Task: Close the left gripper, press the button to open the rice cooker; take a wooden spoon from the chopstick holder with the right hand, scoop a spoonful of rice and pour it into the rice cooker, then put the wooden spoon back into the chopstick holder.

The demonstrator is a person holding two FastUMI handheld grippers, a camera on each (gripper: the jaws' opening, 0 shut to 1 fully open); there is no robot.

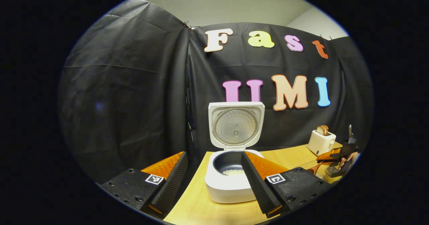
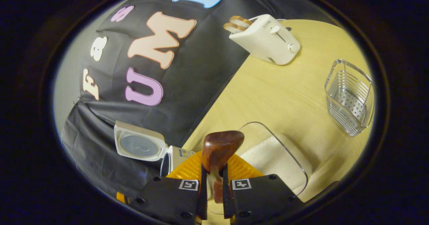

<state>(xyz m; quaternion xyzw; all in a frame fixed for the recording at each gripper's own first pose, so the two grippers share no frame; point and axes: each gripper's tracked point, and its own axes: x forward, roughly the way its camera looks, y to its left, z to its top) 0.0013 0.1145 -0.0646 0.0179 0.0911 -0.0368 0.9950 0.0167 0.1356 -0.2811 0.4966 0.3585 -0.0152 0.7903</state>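
Right gripper view: wooden spoon (image 2: 219,151), handle clamped between narrow jaws of the right gripper (image 2: 214,191), bowl tilted above a clear container of rice (image 2: 278,158). Stiff, light, smooth wood; likely to swivel unless held firmly along the handle. Wire chopstick holder (image 2: 350,97) stands near the surface's far edge, beside a toaster (image 2: 264,39). Left gripper view: rice cooker (image 1: 231,181), lid up, some rice in the pot, at the surface's left edge; left gripper (image 1: 214,184) wide apart, holding nothing.

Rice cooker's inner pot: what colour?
Dark grey inner pot in the white rice cooker, clearest in left gripper view.
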